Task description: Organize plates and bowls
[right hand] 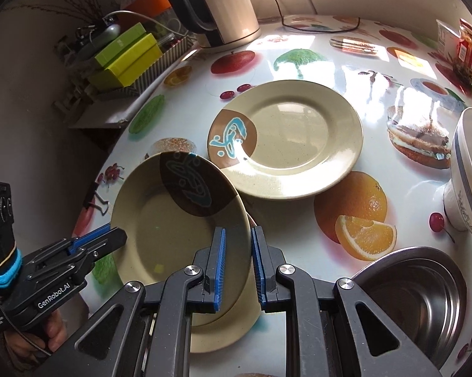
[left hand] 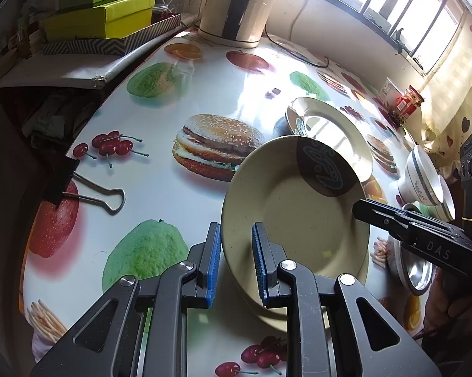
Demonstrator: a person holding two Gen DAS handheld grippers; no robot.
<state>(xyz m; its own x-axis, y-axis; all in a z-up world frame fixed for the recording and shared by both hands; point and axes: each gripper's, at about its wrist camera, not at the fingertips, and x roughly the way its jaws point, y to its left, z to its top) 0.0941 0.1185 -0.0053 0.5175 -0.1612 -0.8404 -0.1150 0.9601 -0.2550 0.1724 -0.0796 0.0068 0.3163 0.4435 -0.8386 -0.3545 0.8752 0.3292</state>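
Observation:
A beige plate with a brown and blue patch (left hand: 298, 213) (right hand: 179, 220) is tilted above another beige plate (right hand: 223, 330) lying on the table. My left gripper (left hand: 236, 260) straddles its left rim, jaws apart. My right gripper (right hand: 238, 267) straddles its right rim, jaws also apart; it shows in the left wrist view (left hand: 371, 209). A third matching plate (right hand: 286, 138) (left hand: 330, 132) lies flat further back. White bowls with blue bands (left hand: 424, 182) (right hand: 468, 172) stand at the right. A steel bowl (right hand: 418, 301) (left hand: 415, 270) sits near the front right.
The table (left hand: 204, 94) has a fruit and burger print. A kettle (right hand: 223, 6) stands at the back, with green boxes (left hand: 103, 15) on a shelf at the left. A binder clip (left hand: 85, 185) lies at the left edge. A red jar (right hand: 470, 47) stands at the back right.

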